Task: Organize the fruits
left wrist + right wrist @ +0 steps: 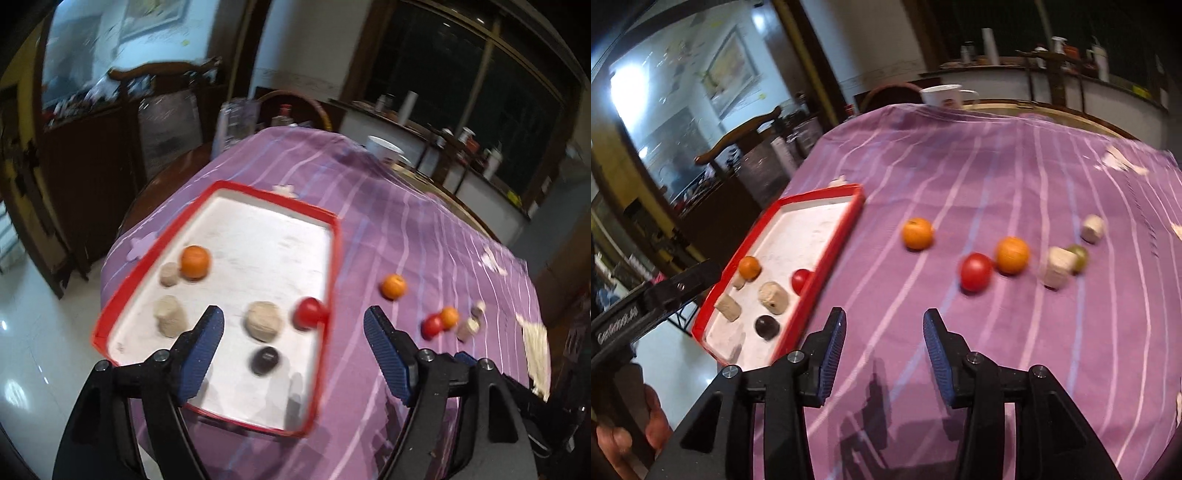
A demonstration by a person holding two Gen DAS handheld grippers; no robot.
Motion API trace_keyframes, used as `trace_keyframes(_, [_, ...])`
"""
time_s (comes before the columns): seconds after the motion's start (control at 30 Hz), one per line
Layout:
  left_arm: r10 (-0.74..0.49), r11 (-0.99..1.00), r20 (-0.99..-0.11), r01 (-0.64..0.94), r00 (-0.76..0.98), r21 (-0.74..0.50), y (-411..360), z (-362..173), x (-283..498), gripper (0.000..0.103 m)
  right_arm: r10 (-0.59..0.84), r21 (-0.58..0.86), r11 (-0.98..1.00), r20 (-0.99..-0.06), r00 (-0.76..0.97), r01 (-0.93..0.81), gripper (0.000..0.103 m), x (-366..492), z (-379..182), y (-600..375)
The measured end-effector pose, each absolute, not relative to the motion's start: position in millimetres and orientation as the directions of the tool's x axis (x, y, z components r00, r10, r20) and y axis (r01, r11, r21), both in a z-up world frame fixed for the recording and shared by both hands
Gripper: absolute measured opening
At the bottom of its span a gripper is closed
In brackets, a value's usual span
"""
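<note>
A red-rimmed white tray (334, 258) (827, 258) lies on the left of the purple striped cloth. In it are an orange (195, 261), a red fruit (309, 313) against the right rim, a dark fruit (265, 361) and several beige pieces. On the cloth to its right lie an orange (917, 233), a red fruit (976, 271), a second orange (1012, 255), a green fruit (1078, 256) and beige pieces (1057, 271). My left gripper (293, 312) hangs open above the tray's near end, holding nothing. My right gripper (884, 314) is open and empty over bare cloth, short of the loose fruit.
A white cup (942, 95) stands at the table's far edge, with a chair back (894, 90) behind it. The cloth drops off at the left beside the tray, over shiny floor (33, 350). A hand (628, 435) holding the left gripper's body shows at the lower left.
</note>
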State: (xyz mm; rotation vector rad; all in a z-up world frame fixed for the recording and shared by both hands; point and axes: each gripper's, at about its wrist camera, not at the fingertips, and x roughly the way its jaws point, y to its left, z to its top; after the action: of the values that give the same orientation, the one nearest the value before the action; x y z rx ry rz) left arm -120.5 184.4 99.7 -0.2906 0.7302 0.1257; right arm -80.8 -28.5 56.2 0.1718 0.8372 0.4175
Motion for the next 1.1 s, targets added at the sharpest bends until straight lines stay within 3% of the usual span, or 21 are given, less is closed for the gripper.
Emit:
trace_keyframes(0.4, [0.113, 0.988, -0.620, -0.154, 0.776, -0.013, 108.4, 113.9, -136.7, 0.086, 0.398, 0.346, 0.913, -0.648, 0.649, -0.215, 0.050, -94.5, 57.5, -73.3])
trace_keyframes(0.6, [0.280, 0.960, -0.570, -0.217, 0.773, 0.178, 92.8, 111.6, -138.2, 0.092, 0.376, 0.334, 0.922, -0.657, 0.654, -0.195, 0.050, -95.1, 57.4, -78.2])
trace_keyframes(1.1, [0.202, 0.979, -0.635, -0.145, 0.745, 0.141, 99.7, 99.5, -136.1, 0.092, 0.360, 0.315, 0.930, -0.681, 0.637, -0.188, 0.051, -96.0, 53.6, -74.5])
